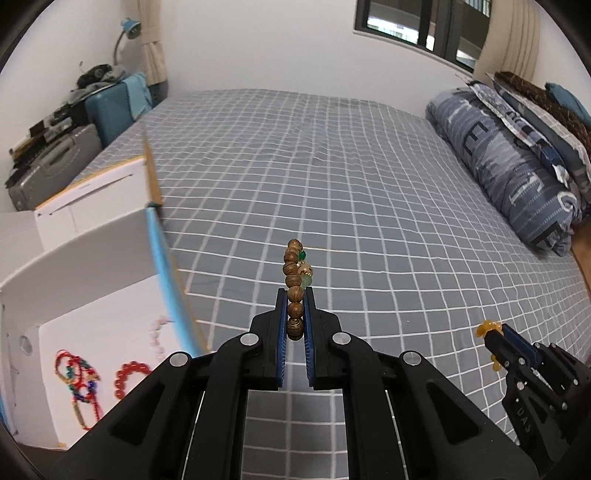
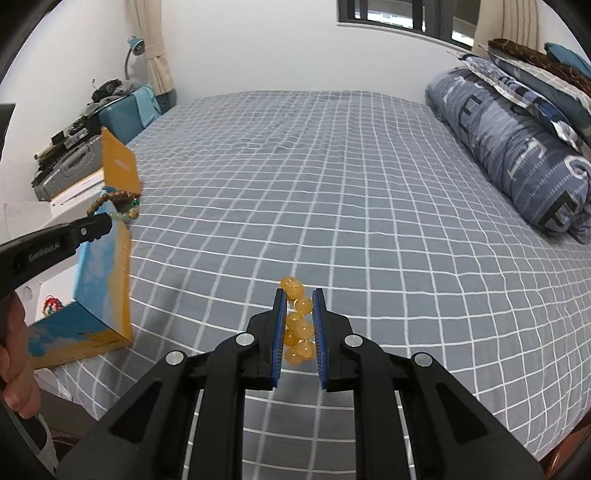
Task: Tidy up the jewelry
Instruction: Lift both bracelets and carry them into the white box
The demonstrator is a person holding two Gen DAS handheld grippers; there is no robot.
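I hold two bracelets, one in each gripper. My left gripper [image 1: 295,295] is clamped on a wooden-bead bracelet [image 1: 294,284], its jaws nearly together; the loop stands on edge above the fingertips, with one dark green bead, one pale green bead and a cream bead among the brown ones. My right gripper [image 2: 299,295] is pinched on a yellow bead bracelet [image 2: 297,325], bunched between the blue pads [image 2: 277,343]. Both bracelets hang in the air over the bed [image 1: 332,166], clear of the checked grey sheet.

To my left, on the bed's edge, stands one open white box [image 1: 85,295] with blue and orange outer sides. On its floor lie three pieces I can count: a red bead bracelet [image 1: 129,376], a tangle of red and multicoloured strands [image 1: 79,387] and a pale pink bracelet [image 1: 159,332]. The box's raised side wall [image 2: 110,280] stands between my right gripper and the box floor.

Further off: one rolled blue quilt [image 1: 517,173] with pillows behind it, one grey case [image 1: 55,162], one blue suitcase [image 1: 114,107] and one blue lamp [image 1: 131,27].
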